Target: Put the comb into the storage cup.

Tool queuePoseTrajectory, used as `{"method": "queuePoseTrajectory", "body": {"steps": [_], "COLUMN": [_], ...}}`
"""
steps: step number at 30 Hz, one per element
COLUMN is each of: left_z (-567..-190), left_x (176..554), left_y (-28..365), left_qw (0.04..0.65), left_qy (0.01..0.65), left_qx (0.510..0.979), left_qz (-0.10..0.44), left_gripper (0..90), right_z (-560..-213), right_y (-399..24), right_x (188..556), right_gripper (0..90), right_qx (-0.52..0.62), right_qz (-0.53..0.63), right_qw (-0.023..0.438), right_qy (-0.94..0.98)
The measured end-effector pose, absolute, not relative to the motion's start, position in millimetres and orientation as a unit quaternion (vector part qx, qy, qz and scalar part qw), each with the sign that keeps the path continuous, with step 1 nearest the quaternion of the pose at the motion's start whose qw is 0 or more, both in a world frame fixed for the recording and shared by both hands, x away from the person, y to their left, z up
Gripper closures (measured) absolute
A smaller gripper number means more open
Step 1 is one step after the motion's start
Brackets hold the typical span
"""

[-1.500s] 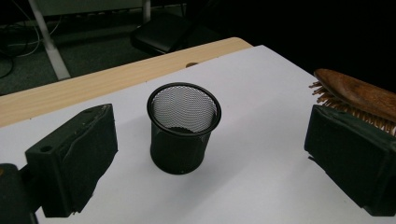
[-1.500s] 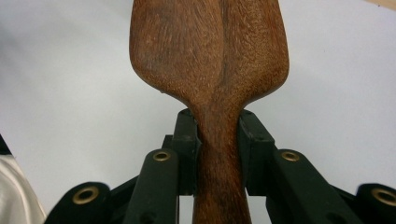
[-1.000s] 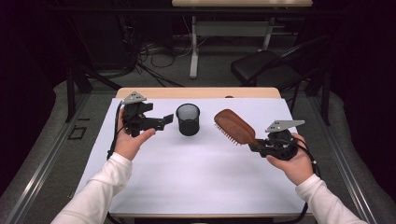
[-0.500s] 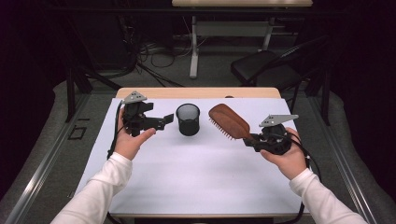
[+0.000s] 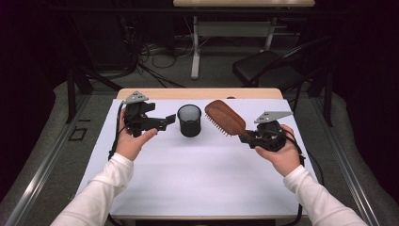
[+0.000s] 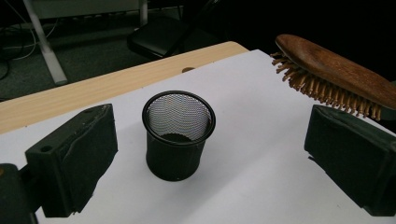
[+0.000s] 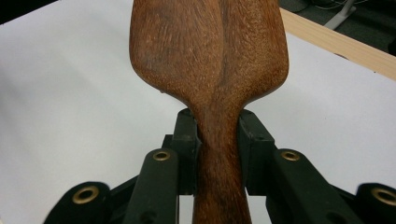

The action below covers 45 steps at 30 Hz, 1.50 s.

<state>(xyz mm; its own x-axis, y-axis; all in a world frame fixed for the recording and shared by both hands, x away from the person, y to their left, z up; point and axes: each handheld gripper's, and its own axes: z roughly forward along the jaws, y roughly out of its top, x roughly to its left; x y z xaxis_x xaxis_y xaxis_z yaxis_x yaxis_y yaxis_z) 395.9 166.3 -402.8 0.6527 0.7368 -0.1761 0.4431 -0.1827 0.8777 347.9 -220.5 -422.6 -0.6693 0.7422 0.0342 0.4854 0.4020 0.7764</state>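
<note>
Two grippers work here — the right gripper (image 5: 243,137) is clamped on the handle of a wooden hairbrush (image 5: 225,117), its pads pinching the narrow neck in the right gripper view, so the broad head rides clear of the white table (image 5: 197,183), bristles down, just beside the black mesh cup (image 5: 189,120). The left gripper (image 5: 168,122) waits with jaws wide and empty, aimed at the cup — probably placed to steady it for the brush.

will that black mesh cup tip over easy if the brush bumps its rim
Probably yes. The mesh cup is see-through wire with nothing visible inside, so likely light. It stands upright and tapers to a narrower base, so a nudge from the hairbrush near the rim would likely slide or topple it.
</note>
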Motion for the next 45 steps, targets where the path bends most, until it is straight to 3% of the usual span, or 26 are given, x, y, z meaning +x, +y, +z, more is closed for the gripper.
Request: {"method": "queuePoseTrajectory", "body": {"steps": [34,45], "left_z": [-397,-391], "left_x": [397,404], "left_y": [160,151], "left_qw": [0.513,0.519], "left_qy": [0.388,0.397], "left_qx": [0.754,0.75], "left_qz": [0.134,0.102], "left_gripper": [2.6,2.6], "right_z": [-422,-420], "right_y": [-190,-179], "right_x": [370,374], "right_gripper": [71.6,71.6], "right_qx": [0.365,0.36], "right_qz": [0.442,0.454], "right_qw": [0.174,0.18], "right_qy": [0.801,0.795]}}
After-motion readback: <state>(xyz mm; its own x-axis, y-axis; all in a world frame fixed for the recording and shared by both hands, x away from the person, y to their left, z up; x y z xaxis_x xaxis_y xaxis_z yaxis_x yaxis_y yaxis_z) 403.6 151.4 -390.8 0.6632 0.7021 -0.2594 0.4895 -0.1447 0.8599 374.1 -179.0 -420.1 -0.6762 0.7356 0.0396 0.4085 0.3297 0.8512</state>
